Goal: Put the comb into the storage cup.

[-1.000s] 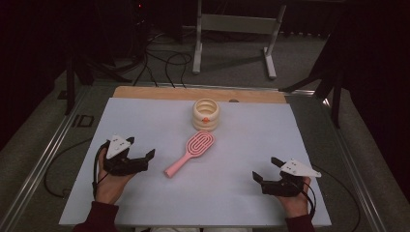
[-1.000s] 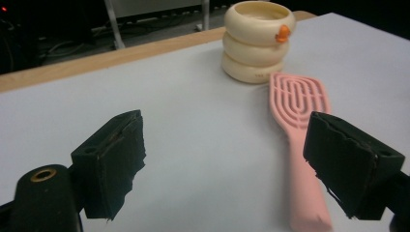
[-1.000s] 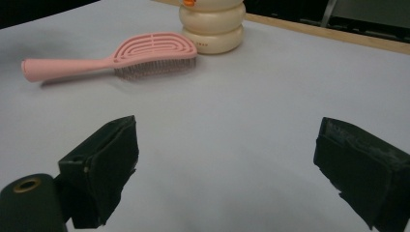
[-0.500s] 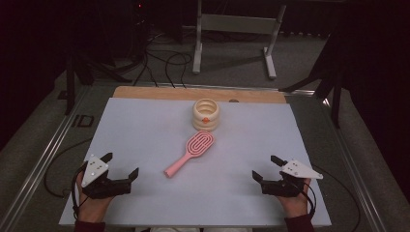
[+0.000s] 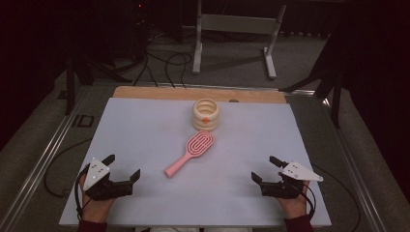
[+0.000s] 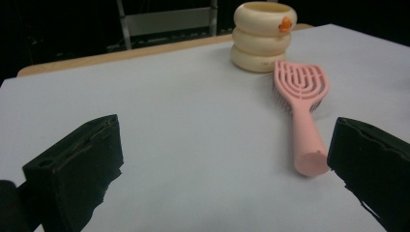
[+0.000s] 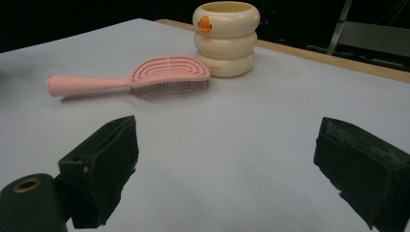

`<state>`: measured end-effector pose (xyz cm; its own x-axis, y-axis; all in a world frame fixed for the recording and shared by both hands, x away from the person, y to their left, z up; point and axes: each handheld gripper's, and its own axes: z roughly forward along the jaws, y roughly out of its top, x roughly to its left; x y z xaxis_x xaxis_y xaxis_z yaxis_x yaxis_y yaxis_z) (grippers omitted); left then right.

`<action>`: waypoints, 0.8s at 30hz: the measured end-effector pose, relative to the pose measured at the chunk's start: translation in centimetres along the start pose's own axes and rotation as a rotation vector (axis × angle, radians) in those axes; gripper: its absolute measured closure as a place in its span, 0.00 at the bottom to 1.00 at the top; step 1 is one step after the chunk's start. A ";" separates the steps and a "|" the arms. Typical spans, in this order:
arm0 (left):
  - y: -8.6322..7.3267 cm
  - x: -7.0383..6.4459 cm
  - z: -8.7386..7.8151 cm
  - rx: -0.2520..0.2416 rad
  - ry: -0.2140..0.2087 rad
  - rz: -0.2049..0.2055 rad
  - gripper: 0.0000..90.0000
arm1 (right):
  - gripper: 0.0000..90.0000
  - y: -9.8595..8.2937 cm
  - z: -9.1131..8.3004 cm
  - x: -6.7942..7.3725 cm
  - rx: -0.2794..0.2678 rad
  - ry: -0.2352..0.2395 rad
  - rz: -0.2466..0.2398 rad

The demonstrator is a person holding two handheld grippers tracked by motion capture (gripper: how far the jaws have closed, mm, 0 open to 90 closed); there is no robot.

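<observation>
A pink hairbrush [image 5: 189, 152] [image 6: 302, 105] [image 7: 135, 78] lies bristles down in the middle of the white table [image 5: 145, 130], its handle pointing toward the near left. Just behind its head stands a cream ribbed cup [image 5: 206, 114] [image 6: 261, 35] [image 7: 226, 38] with an orange mark. My left gripper [image 5: 122, 167] [image 6: 227, 164] rests open near the front left corner, its jaws wide apart with nothing between them. At the front right, my right gripper [image 5: 265, 169] [image 7: 232, 169] is open too and holds nothing. Both point toward the brush.
A wooden strip [image 5: 193, 94] runs along the table's far edge. Beyond it on the floor stand a metal frame [image 5: 237, 34] and loose cables [image 5: 159, 63]. A rail [image 5: 43, 154] runs along the table's left side.
My left gripper has moved back toward the near left corner, away from the brush's handle, and stays open. The right gripper has not moved.
</observation>
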<state>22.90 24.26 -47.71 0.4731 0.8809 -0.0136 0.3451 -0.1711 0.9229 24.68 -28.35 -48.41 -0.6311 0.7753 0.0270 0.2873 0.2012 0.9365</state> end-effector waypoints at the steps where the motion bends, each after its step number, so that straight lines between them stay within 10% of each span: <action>1: 0.0 0.0 0.1 0.005 0.002 -0.003 0.00 | 0.10 0.0 0.0 0.1 0.004 -0.001 0.001; 24: 4.6 -1.6 2.8 0.199 0.012 0.081 0.02 | 0.10 -0.5 0.5 0.0 0.033 -0.010 0.009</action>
<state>25.96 20.82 -44.52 0.4966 0.8657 0.0627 0.4603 -0.3239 0.8266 24.87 -28.14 -49.01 -0.6213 0.7830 0.0318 0.3169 0.2140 0.9240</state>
